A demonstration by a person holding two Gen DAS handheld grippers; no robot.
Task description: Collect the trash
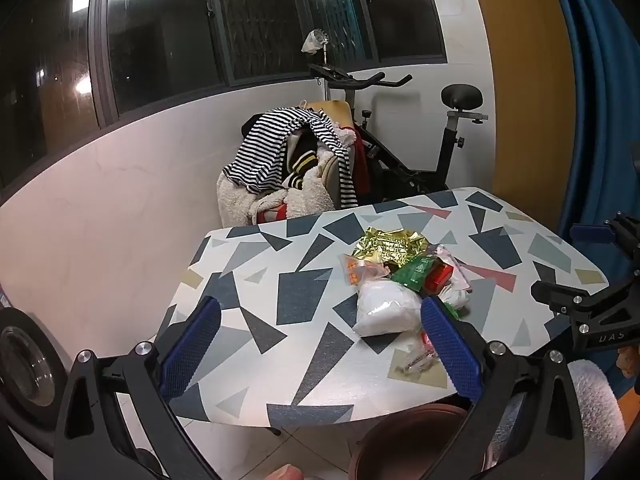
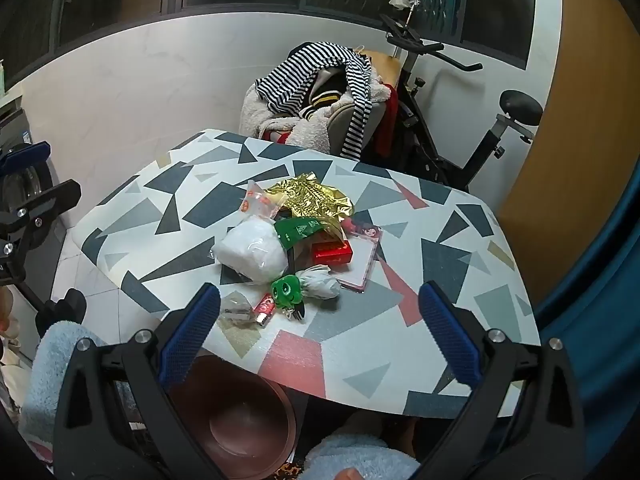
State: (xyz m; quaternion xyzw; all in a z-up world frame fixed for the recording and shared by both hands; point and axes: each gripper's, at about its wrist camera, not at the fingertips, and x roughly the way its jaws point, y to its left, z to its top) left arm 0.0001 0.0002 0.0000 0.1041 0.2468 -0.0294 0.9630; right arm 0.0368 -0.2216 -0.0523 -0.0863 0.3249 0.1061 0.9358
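A pile of trash lies mid-table: a gold foil wrapper (image 2: pixel 312 198) (image 1: pixel 390 249), a white plastic bag (image 2: pixel 252 250) (image 1: pixel 386 308), a green wrapper (image 2: pixel 300 230), a red box (image 2: pixel 332 252), a green toy (image 2: pixel 287 290), a crumpled white tissue (image 2: pixel 320 284) and a small clear packet (image 2: pixel 238 308). My left gripper (image 1: pixel 320 344) hovers wide open over the table's near left part, the white bag just inside its right finger (image 1: pixel 448 340). My right gripper (image 2: pixel 320 328) stands wide open at the near edge, short of the pile. Neither holds anything.
The table (image 2: pixel 440 264) has a geometric-patterned top. A brown round bin (image 2: pixel 236 424) (image 1: pixel 404 440) sits on the floor under its near edge. Behind the table stand a chair heaped with clothes (image 1: pixel 296 164) and an exercise bike (image 1: pixel 432 148). A washing machine (image 1: pixel 24 364) is at left.
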